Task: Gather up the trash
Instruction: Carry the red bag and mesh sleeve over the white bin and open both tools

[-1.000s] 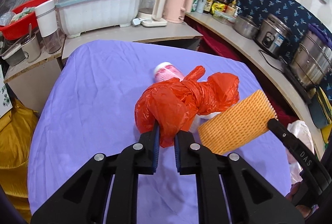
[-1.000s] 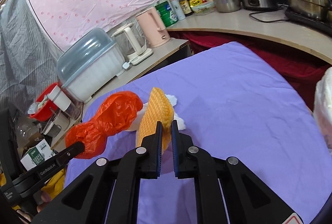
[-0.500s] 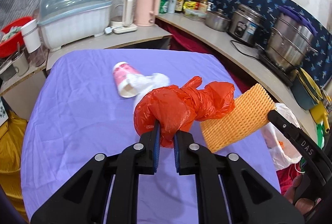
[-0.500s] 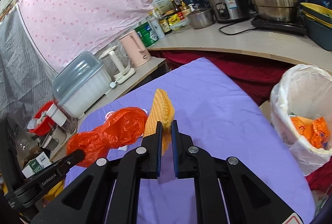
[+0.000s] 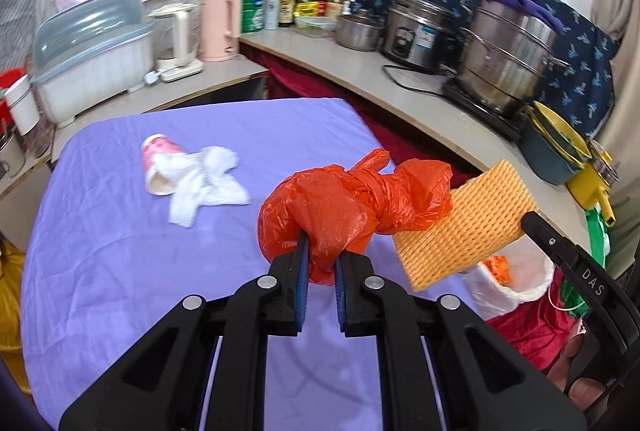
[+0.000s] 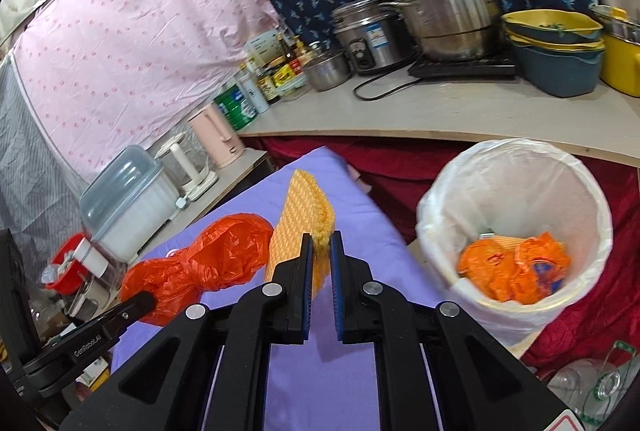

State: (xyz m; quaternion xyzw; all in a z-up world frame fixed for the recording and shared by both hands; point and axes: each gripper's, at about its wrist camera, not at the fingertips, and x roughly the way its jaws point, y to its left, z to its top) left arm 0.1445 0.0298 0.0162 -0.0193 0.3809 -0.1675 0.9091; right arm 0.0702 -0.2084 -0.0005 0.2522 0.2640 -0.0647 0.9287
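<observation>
My left gripper (image 5: 320,255) is shut on a crumpled red plastic bag (image 5: 352,203) and holds it above the purple table (image 5: 120,271). My right gripper (image 6: 319,243) is shut on an orange foam net sleeve (image 6: 300,215), also held in the air; it also shows in the left wrist view (image 5: 460,227). The red bag shows to the left in the right wrist view (image 6: 208,263). A white-lined trash bin (image 6: 516,167) with orange trash inside stands right of the table, beyond the right gripper. A pink paper cup (image 5: 160,167) and crumpled white tissue (image 5: 208,183) lie on the table.
A curved counter (image 5: 360,71) carries a rice cooker (image 5: 416,31), a steel steamer pot (image 5: 512,59), bowls (image 6: 556,43), bottles and kettles. A lidded dish rack (image 5: 88,55) stands at the back left. Red cloth (image 6: 600,303) hangs around the bin.
Both grippers have swung right with their loads, away from the table's middle. The trash bin has come nearer and larger in the right wrist view. The cup and tissue now lie uncovered.
</observation>
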